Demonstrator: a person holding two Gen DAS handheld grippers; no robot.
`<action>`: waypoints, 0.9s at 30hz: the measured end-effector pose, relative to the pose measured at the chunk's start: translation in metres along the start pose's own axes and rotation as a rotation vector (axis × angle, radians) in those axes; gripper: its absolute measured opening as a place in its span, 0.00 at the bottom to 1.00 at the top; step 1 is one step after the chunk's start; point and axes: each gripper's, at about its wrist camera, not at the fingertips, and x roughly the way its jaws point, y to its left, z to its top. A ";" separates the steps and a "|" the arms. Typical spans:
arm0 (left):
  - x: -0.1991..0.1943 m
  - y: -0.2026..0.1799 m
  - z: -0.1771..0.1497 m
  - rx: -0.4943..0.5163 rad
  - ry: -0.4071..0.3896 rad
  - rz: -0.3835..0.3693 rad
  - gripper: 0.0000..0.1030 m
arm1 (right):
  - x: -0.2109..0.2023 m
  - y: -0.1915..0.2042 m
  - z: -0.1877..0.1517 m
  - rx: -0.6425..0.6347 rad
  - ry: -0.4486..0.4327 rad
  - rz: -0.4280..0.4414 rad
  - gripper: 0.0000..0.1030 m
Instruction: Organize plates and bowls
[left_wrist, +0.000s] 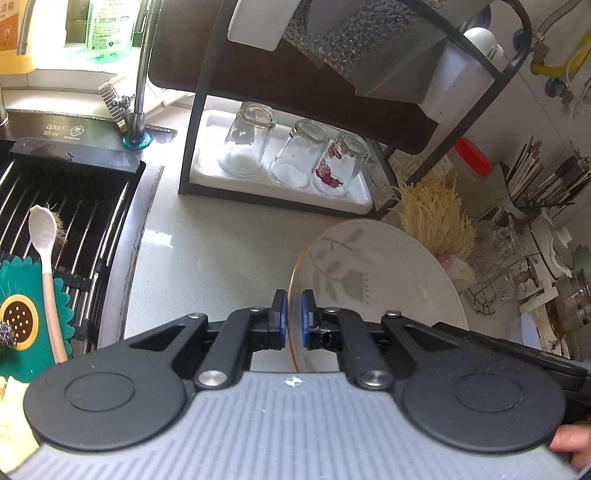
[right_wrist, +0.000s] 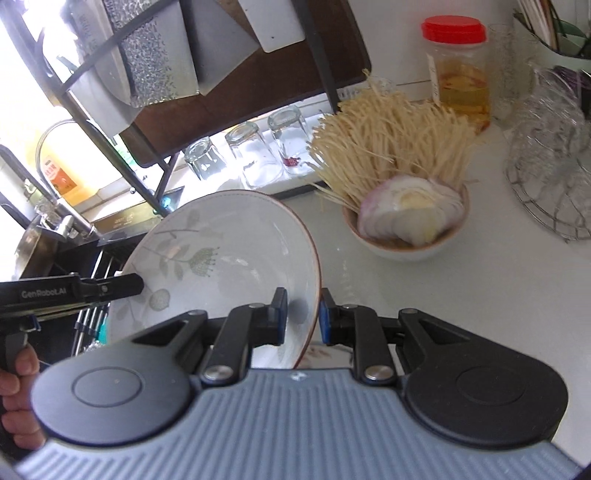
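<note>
A white plate with a leaf and flower print and a thin orange rim (left_wrist: 373, 280) is held tilted above the counter. My left gripper (left_wrist: 294, 314) is shut on its rim, one blue pad on each side. The same plate (right_wrist: 221, 254) shows in the right wrist view. My right gripper (right_wrist: 303, 314) straddles its right rim with the left pad on the inner face and the right pad close to the outer face. The left gripper (right_wrist: 136, 285) shows at the plate's left edge. A black dish rack (left_wrist: 332, 74) stands behind on the counter.
Three upturned glasses (left_wrist: 295, 155) sit on a white tray (left_wrist: 218, 181) under the rack. A sink with a drain rack (left_wrist: 66, 206) and a spoon (left_wrist: 46, 258) lies left. A bowl of noodles and sliced onion (right_wrist: 406, 206), a red-lidded jar (right_wrist: 458, 70) and a wire basket of glassware (right_wrist: 546, 177) stand right.
</note>
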 end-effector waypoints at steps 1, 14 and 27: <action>-0.002 -0.003 -0.005 0.001 0.002 0.003 0.08 | -0.004 -0.003 -0.004 -0.003 0.002 0.000 0.20; -0.011 -0.036 -0.076 0.010 0.052 0.019 0.09 | -0.040 -0.031 -0.054 -0.011 0.038 -0.007 0.20; 0.002 -0.059 -0.101 0.054 0.126 0.060 0.09 | -0.045 -0.047 -0.074 -0.019 0.089 -0.078 0.20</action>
